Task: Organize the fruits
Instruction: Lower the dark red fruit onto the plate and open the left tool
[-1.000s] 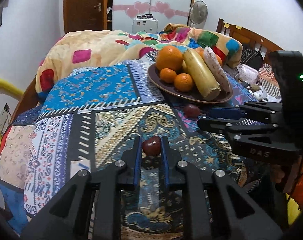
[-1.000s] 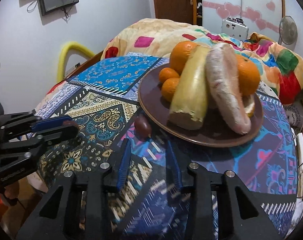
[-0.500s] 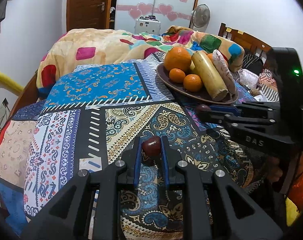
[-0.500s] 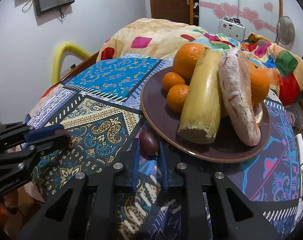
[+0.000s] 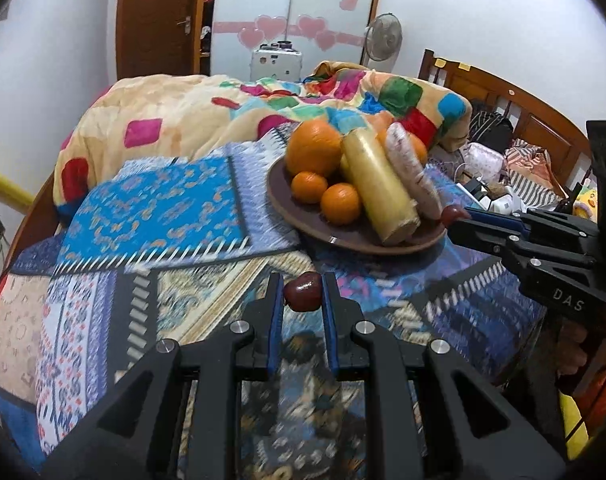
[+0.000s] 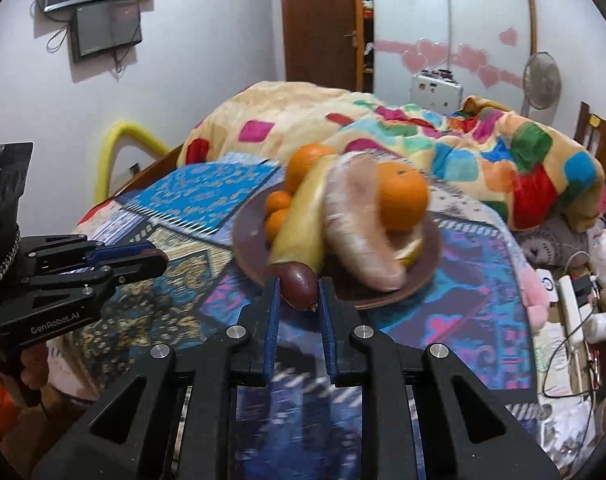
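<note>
My left gripper [image 5: 302,294] is shut on a small dark red fruit [image 5: 303,297], held above the patterned bedspread. My right gripper [image 6: 299,294] is shut on a second dark red fruit [image 6: 299,285], lifted at the near rim of the brown plate [image 6: 433,258]. The plate [image 5: 279,196] carries oranges [image 5: 314,153], a long yellow fruit [image 5: 379,192] and a pale wrapped one [image 5: 411,172]. In the left wrist view the right gripper [image 5: 453,216] shows at the plate's right edge with its fruit [image 5: 452,213]. The left gripper [image 6: 159,258] shows at left in the right wrist view.
A rumpled colourful quilt [image 5: 207,120] lies behind the plate. A wooden headboard [image 5: 515,104] and clutter with cables [image 6: 575,304] sit to the right. A yellow chair frame [image 6: 123,148] stands at the left. A door and wardrobe are at the back.
My right gripper closed on the red fruit beside the plate and lifted it to the plate's rim. My left gripper moved toward the plate, still holding its fruit.
</note>
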`<state>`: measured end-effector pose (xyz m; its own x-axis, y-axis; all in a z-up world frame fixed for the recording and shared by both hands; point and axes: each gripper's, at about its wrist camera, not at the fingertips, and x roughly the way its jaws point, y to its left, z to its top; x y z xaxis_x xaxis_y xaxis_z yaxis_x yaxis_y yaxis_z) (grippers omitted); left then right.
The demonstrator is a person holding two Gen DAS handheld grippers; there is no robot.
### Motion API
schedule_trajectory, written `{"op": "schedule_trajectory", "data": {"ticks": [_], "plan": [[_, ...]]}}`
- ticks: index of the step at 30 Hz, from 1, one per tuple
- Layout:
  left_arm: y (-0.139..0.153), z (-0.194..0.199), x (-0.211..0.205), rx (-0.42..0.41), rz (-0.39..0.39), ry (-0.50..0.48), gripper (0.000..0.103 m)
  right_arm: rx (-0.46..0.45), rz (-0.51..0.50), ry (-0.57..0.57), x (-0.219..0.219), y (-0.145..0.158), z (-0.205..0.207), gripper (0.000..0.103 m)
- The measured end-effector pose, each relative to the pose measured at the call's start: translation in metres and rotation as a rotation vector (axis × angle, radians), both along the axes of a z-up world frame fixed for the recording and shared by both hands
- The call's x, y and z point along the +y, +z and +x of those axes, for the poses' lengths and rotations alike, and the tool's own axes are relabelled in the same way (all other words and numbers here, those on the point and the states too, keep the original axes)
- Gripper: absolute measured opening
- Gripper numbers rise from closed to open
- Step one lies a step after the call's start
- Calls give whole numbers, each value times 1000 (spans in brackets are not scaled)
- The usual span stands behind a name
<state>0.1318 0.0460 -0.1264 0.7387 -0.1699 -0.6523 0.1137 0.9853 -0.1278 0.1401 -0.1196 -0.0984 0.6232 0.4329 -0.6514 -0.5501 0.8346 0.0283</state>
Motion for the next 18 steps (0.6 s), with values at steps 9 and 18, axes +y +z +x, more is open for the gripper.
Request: {"op": "schedule_trajectory", "data": {"ticks": [9, 18], "plan": [[7, 37, -26, -13, 35, -44, 18, 5, 21, -16, -14, -4, 17, 17], [-1, 68, -31, 13, 63, -47, 18, -47, 10, -70, -27, 5, 39, 17]]}}
